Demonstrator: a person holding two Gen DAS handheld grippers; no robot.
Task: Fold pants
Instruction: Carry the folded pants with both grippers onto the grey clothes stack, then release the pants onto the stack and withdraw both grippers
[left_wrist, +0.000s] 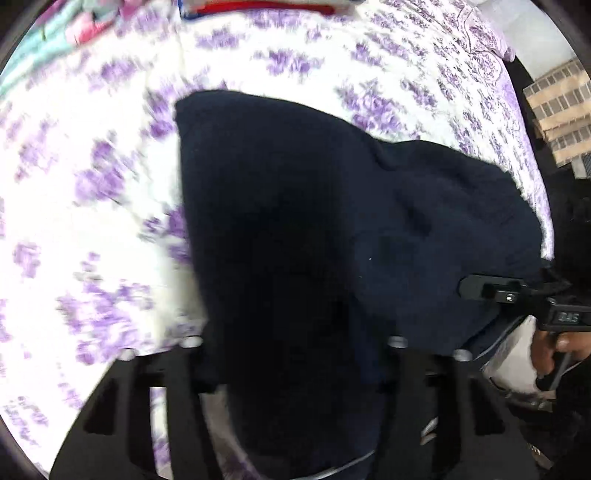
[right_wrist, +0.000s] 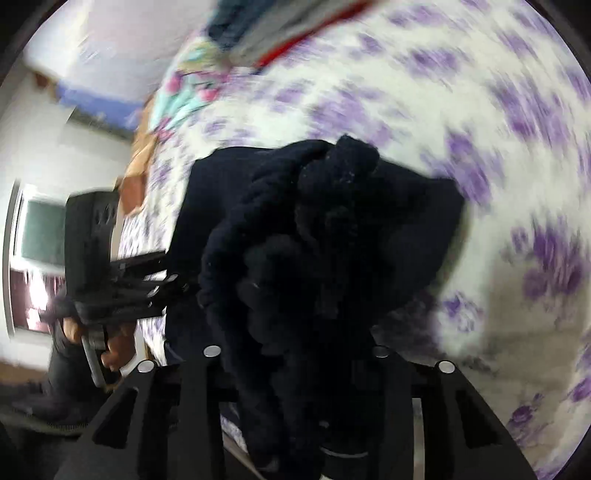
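Dark navy pants (left_wrist: 295, 221), thick and fuzzy like knit or fleece, are lying in a heap on the bed, partly lifted off a white bedsheet (left_wrist: 92, 221) printed with purple flowers; the sheet is looking smooth and flat where it is bare, though motion is smearing its pattern. The left tongs (left_wrist: 295, 365) are pointing steeply down with soft cloth bunched between the two black fingers, filling the gap, so they seem to be pinching a fold of the pants, the fingertips themselves being buried in the fabric. The right tongs (right_wrist: 295, 369) are likewise standing partly closed around a lumpy, rumpled wad of the same garment, which is piling up in ridges and hiding the pads. In the left view the other tool is reaching in from the right edge, a hand (left_wrist: 554, 350) wrapping its grip; in the right view a hand (right_wrist: 110, 347) is holding the left tool beside the bed's edge. At the far end of the bed a turquoise and pink floral cloth (right_wrist: 181, 96) is lying crumpled, with a red-edged thing (left_wrist: 266, 7) beside it, too blurred to name
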